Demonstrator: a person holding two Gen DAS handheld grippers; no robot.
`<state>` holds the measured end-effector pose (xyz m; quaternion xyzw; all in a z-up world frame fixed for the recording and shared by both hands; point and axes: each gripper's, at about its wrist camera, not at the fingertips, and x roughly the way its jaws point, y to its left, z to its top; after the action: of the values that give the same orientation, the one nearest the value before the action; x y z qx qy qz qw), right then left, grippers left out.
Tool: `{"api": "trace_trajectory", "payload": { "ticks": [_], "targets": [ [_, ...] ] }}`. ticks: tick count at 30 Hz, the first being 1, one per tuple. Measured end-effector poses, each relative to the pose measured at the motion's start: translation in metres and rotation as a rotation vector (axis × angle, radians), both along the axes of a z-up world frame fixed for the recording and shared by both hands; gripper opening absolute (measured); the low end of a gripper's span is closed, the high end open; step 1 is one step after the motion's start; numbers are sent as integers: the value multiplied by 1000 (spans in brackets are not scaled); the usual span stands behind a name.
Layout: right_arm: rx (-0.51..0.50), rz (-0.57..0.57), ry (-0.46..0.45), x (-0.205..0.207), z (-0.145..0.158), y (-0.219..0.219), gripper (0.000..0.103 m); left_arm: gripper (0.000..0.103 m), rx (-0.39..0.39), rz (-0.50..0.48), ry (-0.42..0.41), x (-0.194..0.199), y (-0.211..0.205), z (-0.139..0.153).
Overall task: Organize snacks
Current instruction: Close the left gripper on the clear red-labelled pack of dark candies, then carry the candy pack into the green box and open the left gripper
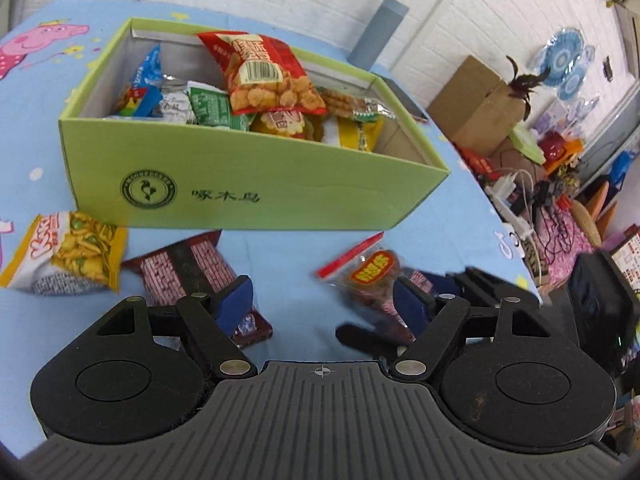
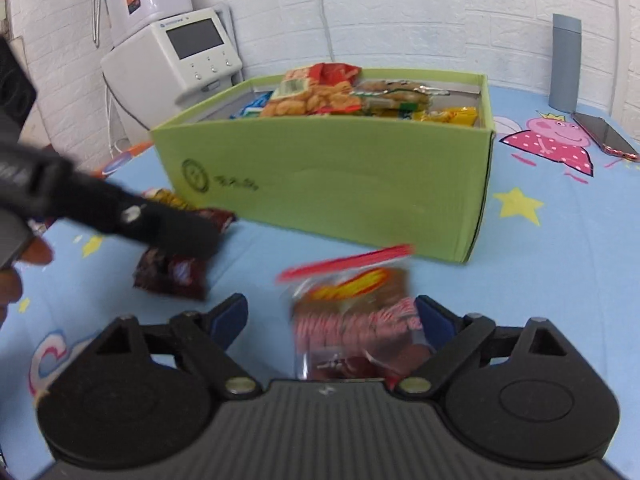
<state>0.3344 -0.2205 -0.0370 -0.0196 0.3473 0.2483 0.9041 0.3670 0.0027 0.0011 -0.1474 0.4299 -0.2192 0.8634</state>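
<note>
A green box (image 1: 256,196) (image 2: 332,188) holds several snack packets on the blue cartoon tablecloth. My left gripper (image 1: 324,304) is open above the cloth, over a dark red packet (image 1: 188,276) that also shows in the right wrist view (image 2: 172,272). A clear packet with a red strip (image 1: 368,276) (image 2: 352,308) lies between the open jaws of my right gripper (image 2: 332,320), close to its right finger; it looks blurred. A yellow packet (image 1: 68,256) lies left of the box.
A phone (image 2: 604,136) and a grey cylinder (image 2: 566,64) stand at the back right of the table. A white machine (image 2: 172,52) is behind the box. Cardboard boxes and clutter (image 1: 520,140) lie beyond the table's right edge.
</note>
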Motion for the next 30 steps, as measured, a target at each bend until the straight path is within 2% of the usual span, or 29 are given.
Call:
{"api": "trace_trajectory", "payload": {
  "ticks": [5, 10, 13, 14, 16, 18, 19, 20, 21, 23, 27, 30],
  "targets": [
    [-44, -43, -39, -37, 0, 7, 94, 67, 11, -18, -11, -13, -5, 1],
    [-16, -83, -20, -30, 6, 9, 94, 69, 9, -40, -35, -20, -10, 7],
    [-12, -107, -14, -24, 7, 9, 94, 76, -10, -65, -28, -11, -18, 4],
    [-10, -116, -9, -22, 6, 8, 94, 80, -22, -89, -18, -4, -23, 1],
    [-11, -128, -17, -21, 2, 8, 94, 81, -42, -119, 37, 11, -35, -10],
    [-31, -128, -37, -24, 0, 10, 91, 73, -53, -167, 102, 26, -48, -27],
    [-52, -133, -50, -27, 0, 11, 80, 65, -50, -176, 68, 24, -52, -26],
    [-75, -129, -64, -30, 1, 13, 77, 42, -15, -197, 72, 23, -58, -27],
    [-78, -123, -61, -33, 2, 13, 77, 38, 1, -214, 73, 20, -61, -25],
    [-77, -125, -66, -38, 7, 11, 69, 25, -5, -212, 85, 16, -59, -18],
    [-55, -102, -143, -37, 40, 11, 70, 23, -51, -180, -1, 19, -46, 26],
    [-59, -75, -234, -18, 75, 17, 72, 23, -73, -147, -82, 41, -36, 65]
  ]
}}
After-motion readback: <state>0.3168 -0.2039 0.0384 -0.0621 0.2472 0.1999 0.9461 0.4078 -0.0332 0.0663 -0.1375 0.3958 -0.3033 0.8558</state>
